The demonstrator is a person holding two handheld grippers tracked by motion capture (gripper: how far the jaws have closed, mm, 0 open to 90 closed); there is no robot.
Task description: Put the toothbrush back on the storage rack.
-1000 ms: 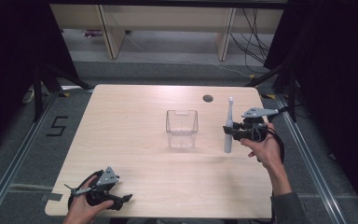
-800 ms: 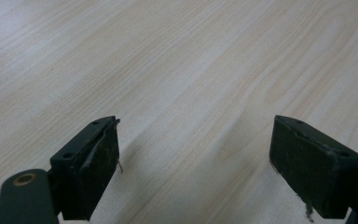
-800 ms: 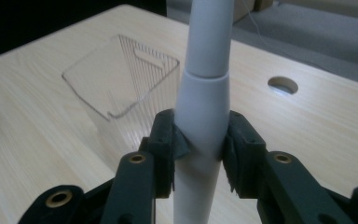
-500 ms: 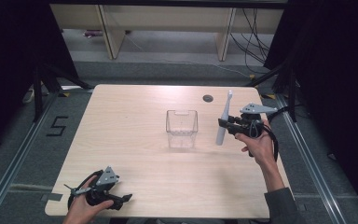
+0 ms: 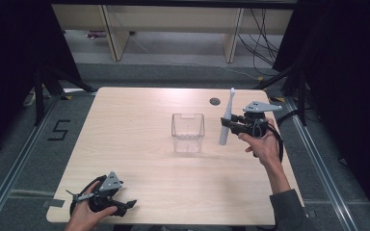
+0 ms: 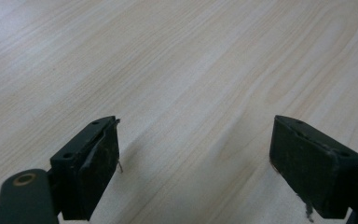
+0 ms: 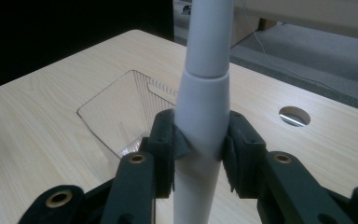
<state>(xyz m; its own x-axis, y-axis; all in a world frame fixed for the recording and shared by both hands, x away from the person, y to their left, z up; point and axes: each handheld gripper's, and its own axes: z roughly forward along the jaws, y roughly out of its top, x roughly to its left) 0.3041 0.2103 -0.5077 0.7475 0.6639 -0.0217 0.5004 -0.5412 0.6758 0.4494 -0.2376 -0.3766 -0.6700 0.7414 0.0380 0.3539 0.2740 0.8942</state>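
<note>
A white electric toothbrush [image 5: 227,117] is held nearly upright in the air just right of a clear plastic cup [image 5: 188,132] that stands in the middle of the table. My right gripper [image 5: 233,122] is shut on the toothbrush's handle [image 7: 201,112], about midway along it, with the brush head uppermost. In the right gripper view the clear cup [image 7: 121,116] lies beyond the jaws to the left. My left gripper [image 5: 125,206] rests at the table's near left corner, held in a hand, its jaws wide apart over bare wood [image 6: 191,93] with nothing between them.
The light wooden table [image 5: 139,115] has a round cable hole [image 5: 215,101] near its far right edge. Shelving and cables stand on the floor behind the table. A tape mark "5" [image 5: 59,130] lies on the floor to the left.
The right gripper has lifted the toothbrush off the table and carried it slightly toward the cup, tilting its head a little to the right. The left gripper has stayed put.
</note>
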